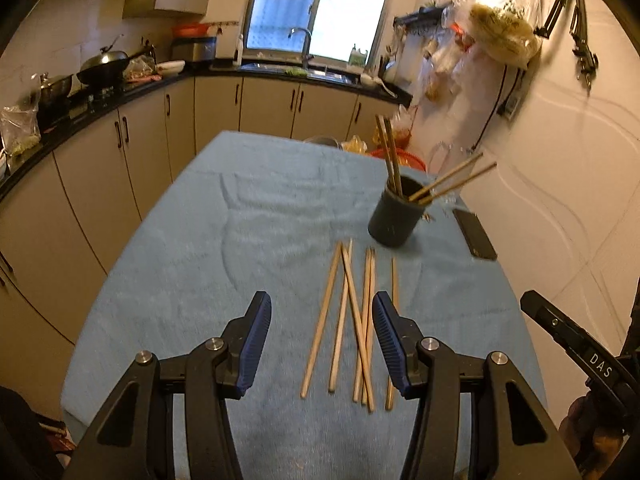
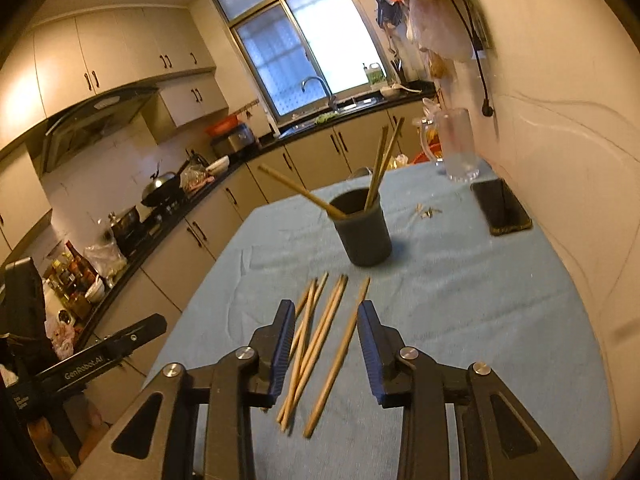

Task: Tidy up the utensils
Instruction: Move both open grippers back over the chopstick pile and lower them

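Observation:
Several wooden chopsticks (image 1: 352,328) (image 2: 320,344) lie loose on the blue cloth, some crossing each other. Behind them stands a dark round holder (image 1: 396,216) (image 2: 364,232) with several chopsticks leaning out of it. My left gripper (image 1: 322,312) hangs open above the near ends of the loose chopsticks, nothing pressed between its blue pads. My right gripper (image 2: 324,320) is also open over the same pile, jaws narrower, with chopsticks seen through the gap but not gripped. Part of the right gripper's body (image 1: 576,348) shows at the right edge of the left wrist view.
A black phone (image 1: 476,236) (image 2: 500,208) lies on the cloth near the wall. A clear glass mug (image 2: 456,148) stands behind it. Small bits (image 2: 430,212) lie beside the holder. Kitchen counters with pots run along the left, and the wall is close on the right.

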Available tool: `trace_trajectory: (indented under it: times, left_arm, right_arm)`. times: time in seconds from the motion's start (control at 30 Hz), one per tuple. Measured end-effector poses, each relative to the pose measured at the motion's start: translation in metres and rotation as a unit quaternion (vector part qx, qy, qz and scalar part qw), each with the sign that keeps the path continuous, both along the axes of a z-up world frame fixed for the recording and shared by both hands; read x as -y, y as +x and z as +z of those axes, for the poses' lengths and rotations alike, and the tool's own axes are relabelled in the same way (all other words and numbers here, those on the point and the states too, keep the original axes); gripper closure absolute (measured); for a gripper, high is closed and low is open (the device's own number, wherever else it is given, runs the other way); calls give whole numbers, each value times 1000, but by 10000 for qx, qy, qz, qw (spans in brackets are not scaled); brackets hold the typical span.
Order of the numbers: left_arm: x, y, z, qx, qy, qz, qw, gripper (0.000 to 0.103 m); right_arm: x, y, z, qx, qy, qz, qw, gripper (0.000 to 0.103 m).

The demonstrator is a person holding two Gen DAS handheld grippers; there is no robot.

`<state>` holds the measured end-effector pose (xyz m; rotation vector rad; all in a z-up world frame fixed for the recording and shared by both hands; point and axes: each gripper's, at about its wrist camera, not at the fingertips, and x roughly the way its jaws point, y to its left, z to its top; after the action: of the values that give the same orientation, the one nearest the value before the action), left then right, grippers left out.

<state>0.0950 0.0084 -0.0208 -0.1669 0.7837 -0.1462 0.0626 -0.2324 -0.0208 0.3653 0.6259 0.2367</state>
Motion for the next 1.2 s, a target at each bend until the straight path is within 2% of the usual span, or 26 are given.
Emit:
trace_trajectory:
  times: [0.23,0.5,0.7,1.0,1.07,1.13,1.2]
  left_arm:
    - [-1,5,-10,-175,11,-41,9998,50]
    - [-1,36,-30,-508,-66,-80,9987,50]
    - [0,70,-48,-861,-284,-254,9956,50]
    - [22,123,-70,-1226,-345,-636,9898,50]
    - [29,133,-75,-1264,-266,-752,9888,53]
    - [35,146,-81,-1406,-331,-830,9860,63]
    - [41,158,-87,-1515,-352,-868,9840,63]
  right_arm:
    - [-7,7,-9,-233,-97,-1,9997,68]
    - [-16,35,-24,-479,-160,136,9986,71]
    - [-19,72,-45,-816,-167,207,9963,75]
    - [-29,137,-78,-1289,-233,374,9907,80]
    - [-32,154,-87,-1439,-301,413,9883,81]
    - [-36,171,-97,-1631,-435,378,9849,83]
    - [-37,185,-104,-1756,-504,385,9824,83]
